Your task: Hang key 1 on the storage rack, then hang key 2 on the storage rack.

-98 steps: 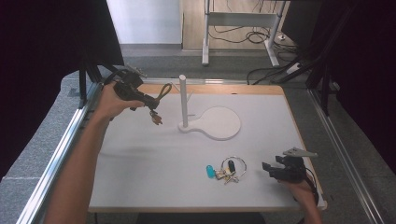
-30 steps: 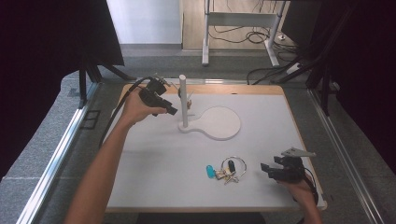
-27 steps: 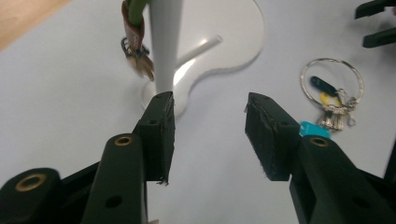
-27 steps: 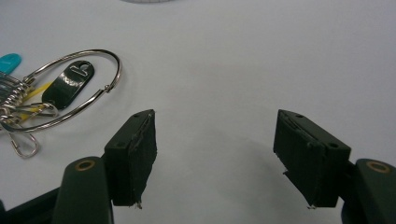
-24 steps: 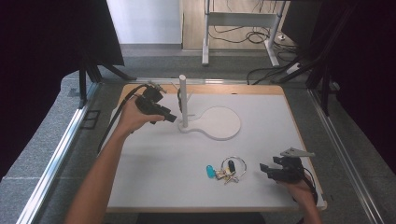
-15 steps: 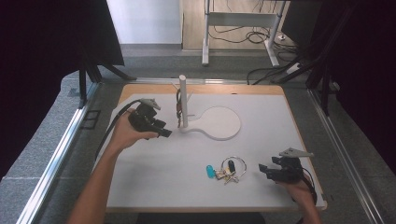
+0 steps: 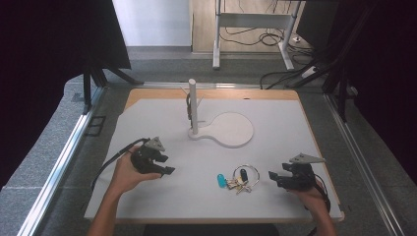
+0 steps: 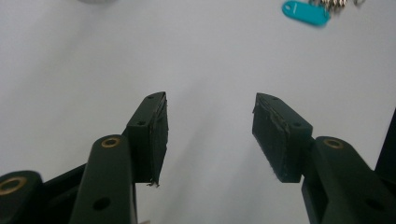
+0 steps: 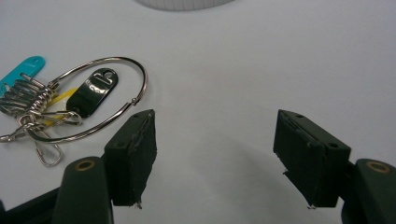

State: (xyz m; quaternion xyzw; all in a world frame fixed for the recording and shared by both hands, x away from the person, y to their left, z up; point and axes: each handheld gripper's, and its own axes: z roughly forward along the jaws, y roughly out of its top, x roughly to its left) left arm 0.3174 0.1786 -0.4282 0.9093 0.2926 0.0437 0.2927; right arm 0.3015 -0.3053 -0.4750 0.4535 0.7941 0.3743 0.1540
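Observation:
A white stand's post [image 7: 193,105] rises from a round base [image 7: 231,130] at the table's middle, and a small dark item [image 7: 188,104] hangs against the post. My left gripper [image 7: 168,168] hovers low over the near left of the board. Its jaws have just been opening and stand open with nothing between them [image 8: 210,100]. A bunch of keys [image 7: 240,179] on a large metal ring [image 9: 100,100] lies at the near middle, with a teal tag [image 7: 221,181] [image 8: 306,11] and a black tag [image 9: 95,91]. My right gripper [image 7: 274,177] [image 9: 215,116] rests open just right of the ring, apart from it.
The white board [image 7: 275,147] lies on a wooden tabletop [image 7: 162,92] with metal rails along both sides. Cables trail from both grippers. A desk frame and loose cables stand on the floor beyond the far edge.
My left hand has come away from the post toward the near left and sunk low. The dark item stays hanging on the post. The right hand has kept still.

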